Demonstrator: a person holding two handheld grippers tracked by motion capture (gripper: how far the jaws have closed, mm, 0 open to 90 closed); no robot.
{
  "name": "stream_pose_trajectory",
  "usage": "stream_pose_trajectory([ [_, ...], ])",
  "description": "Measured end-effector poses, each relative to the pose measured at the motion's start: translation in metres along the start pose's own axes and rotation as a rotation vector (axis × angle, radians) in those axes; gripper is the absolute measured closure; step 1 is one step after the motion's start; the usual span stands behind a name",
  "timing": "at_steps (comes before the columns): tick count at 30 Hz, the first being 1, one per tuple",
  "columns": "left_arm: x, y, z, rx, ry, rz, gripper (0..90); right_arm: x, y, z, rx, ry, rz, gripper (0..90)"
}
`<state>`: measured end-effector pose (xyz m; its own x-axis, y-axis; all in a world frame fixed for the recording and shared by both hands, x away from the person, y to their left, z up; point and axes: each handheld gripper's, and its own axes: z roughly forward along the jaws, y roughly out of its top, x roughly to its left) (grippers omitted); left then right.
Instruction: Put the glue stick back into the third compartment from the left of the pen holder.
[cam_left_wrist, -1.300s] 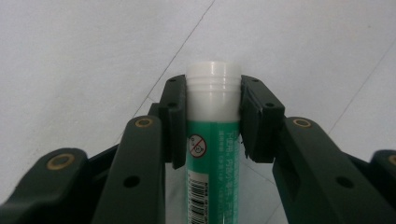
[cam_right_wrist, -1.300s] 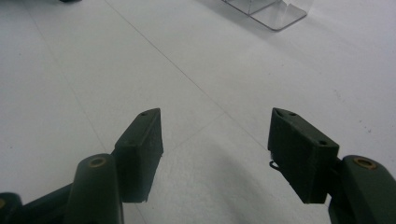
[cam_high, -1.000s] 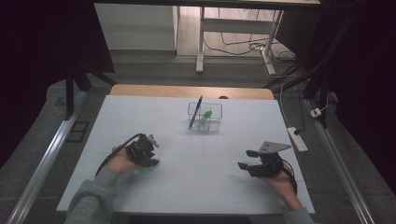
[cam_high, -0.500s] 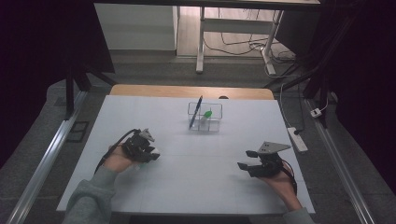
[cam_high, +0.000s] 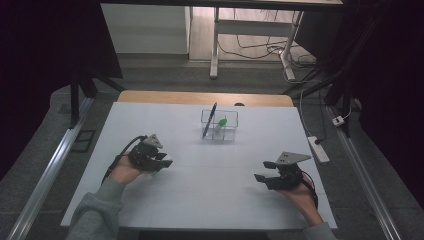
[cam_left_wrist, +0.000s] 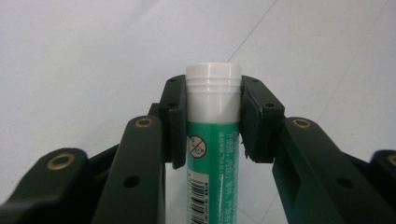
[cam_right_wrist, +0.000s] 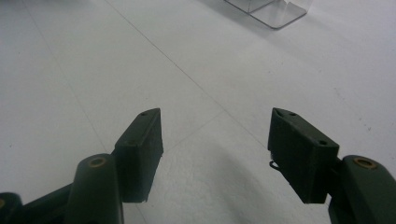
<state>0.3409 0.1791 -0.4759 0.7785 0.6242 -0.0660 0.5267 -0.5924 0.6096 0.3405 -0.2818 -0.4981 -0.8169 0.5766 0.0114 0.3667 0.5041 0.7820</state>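
The left gripper view showed what the high view could not: the left gripper (cam_left_wrist: 213, 122) had its jaws clamped on a glue stick (cam_left_wrist: 213, 140), the pads pressed against either side of the white cap where it met the green printed body, a barcode and a small prohibition mark legible on the label; in the high view the same stick (cam_high: 165, 161) was a pale speck at the tip of the left gripper (cam_high: 161, 161), at the left of the white table (cam_high: 210, 200), its label unreadable. The high view in turn gave the layout: a clear organiser (cam_high: 220, 126) stood toward the far middle of the table, a dark pen (cam_high: 209, 120) leaning in it beside a green-topped item (cam_high: 222, 121); the right gripper (cam_high: 266, 171) sat well apart at the right. The right gripper view showed its jaws (cam_right_wrist: 215, 154) spread wide with bare table between them, and a corner of the organiser (cam_right_wrist: 268, 11) ahead. The stick's long axis ran along the gripper's own line, cap end pointing away from the hand, out past the pads.
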Motion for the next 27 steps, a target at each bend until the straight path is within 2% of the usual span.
stream_pose_trajectory([
  [20, 0.001, 0.002, -0.014, -0.168, -0.002, -0.04, 64.3, 0.0, 0.0, -0.001, 0.001, -0.009, 0.0, 35.0],
  [27, -0.002, 0.006, -0.016, -0.214, -0.002, -0.036, 64.3, 0.0, 0.0, -0.001, -0.002, -0.007, 0.002, 35.0],
])
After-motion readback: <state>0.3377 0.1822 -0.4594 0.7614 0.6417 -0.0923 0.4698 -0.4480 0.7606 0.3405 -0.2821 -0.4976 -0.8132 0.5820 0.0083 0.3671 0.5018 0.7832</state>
